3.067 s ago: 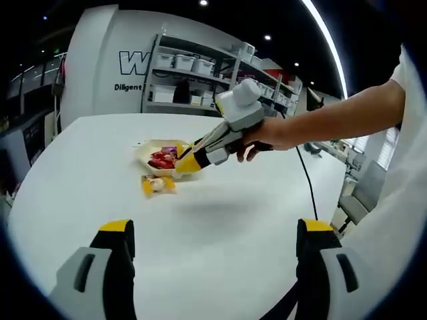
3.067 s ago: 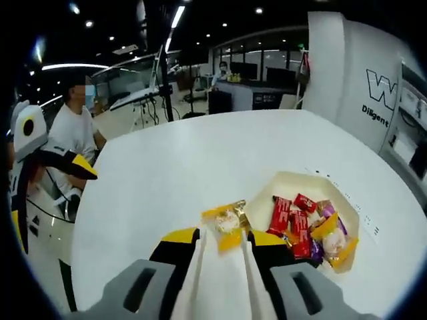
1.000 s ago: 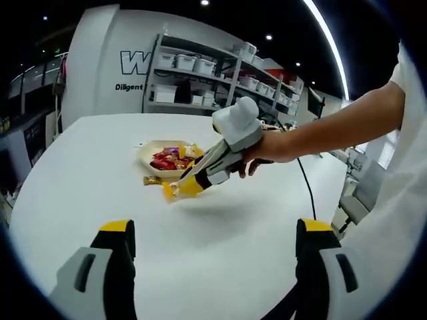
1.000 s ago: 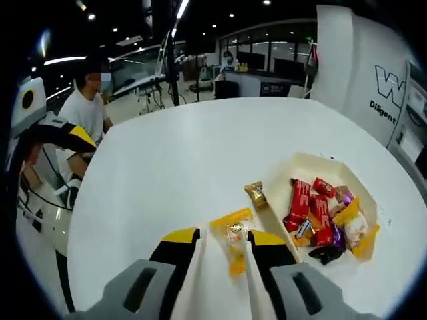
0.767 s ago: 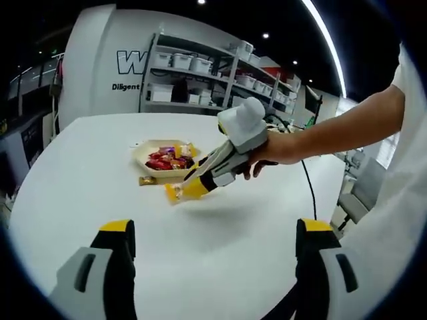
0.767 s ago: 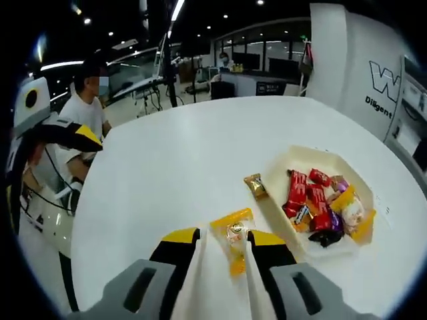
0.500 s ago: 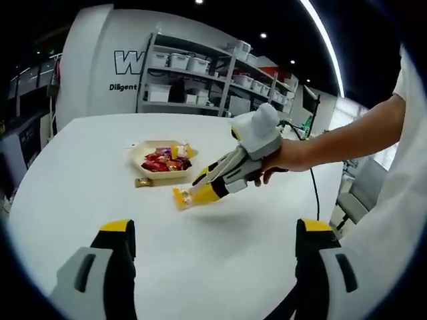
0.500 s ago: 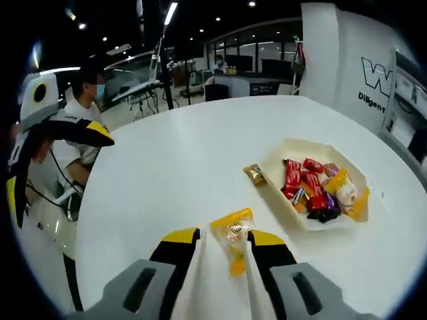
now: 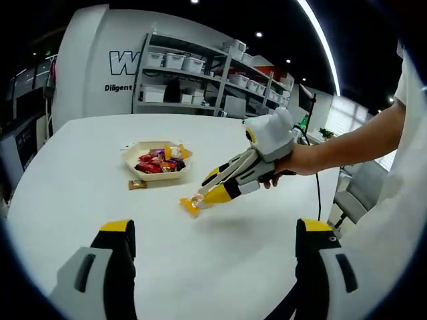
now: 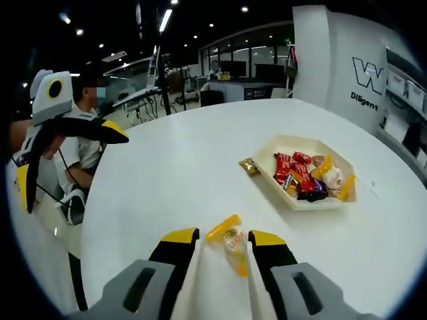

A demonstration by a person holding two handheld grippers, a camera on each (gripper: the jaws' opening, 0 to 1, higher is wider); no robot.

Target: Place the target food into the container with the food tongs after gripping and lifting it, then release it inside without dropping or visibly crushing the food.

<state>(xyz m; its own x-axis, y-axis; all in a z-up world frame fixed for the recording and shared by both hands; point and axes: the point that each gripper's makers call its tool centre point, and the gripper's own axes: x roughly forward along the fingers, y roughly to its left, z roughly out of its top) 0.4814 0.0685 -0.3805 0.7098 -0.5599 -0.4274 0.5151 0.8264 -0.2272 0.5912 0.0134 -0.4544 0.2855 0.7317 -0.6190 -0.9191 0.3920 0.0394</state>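
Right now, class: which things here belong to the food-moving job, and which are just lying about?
Job:
- right gripper, shut on yellow snack packet
- tray of sweets

Lying about:
- gold-wrapped sweet beside the tray
- left gripper, open
- storage shelves

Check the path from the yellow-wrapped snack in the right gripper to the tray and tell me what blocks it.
Nothing visible blocks it. The right gripper holds the yellow-wrapped snack, and only bare white table lies between it and the tray. A small gold-wrapped candy lies beside the tray's near-left edge, just off the direct line.
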